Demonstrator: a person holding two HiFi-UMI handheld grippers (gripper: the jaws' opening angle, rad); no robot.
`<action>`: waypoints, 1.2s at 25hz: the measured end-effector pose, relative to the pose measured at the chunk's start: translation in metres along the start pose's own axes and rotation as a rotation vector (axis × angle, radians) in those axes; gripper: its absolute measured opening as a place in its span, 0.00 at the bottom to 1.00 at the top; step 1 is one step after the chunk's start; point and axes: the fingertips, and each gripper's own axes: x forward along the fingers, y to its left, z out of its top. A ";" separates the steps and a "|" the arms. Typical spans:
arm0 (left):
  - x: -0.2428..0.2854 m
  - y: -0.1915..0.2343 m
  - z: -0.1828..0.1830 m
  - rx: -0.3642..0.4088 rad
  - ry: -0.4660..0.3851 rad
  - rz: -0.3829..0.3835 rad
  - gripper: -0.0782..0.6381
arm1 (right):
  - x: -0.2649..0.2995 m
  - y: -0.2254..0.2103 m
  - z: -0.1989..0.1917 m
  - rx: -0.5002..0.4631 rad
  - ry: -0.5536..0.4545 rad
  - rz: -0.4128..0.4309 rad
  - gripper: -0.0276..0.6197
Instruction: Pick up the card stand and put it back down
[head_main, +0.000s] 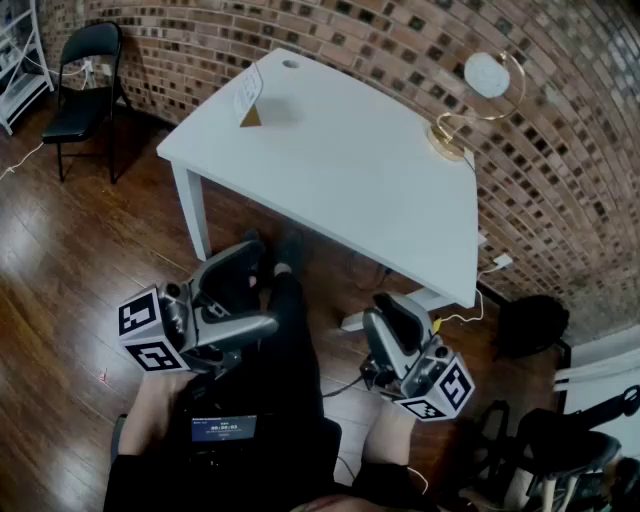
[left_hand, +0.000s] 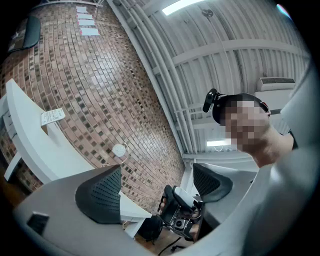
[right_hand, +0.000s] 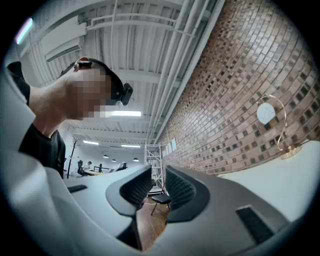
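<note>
The card stand, a small tent-shaped white card with a tan end, sits near the far left end of the white table. It also shows small on the table in the left gripper view. Both grippers hang low in front of the table, well short of the stand. My left gripper is wide open and holds nothing. My right gripper has a narrow gap between its pads, with nothing in it.
A gold ring lamp stands at the table's far right, by the brick wall. A black folding chair and a white shelf are at the left. Cables cross the wooden floor, a black bag lies at the right.
</note>
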 end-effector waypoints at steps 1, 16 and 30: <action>0.001 0.002 -0.001 0.009 0.007 -0.003 0.73 | 0.001 -0.003 0.001 -0.001 -0.004 0.000 0.22; 0.016 0.024 0.022 0.124 0.000 -0.035 0.73 | 0.038 -0.035 0.015 -0.060 -0.022 0.038 0.22; 0.036 0.081 0.062 0.199 -0.016 -0.014 0.73 | 0.104 -0.089 0.013 -0.068 -0.004 0.115 0.22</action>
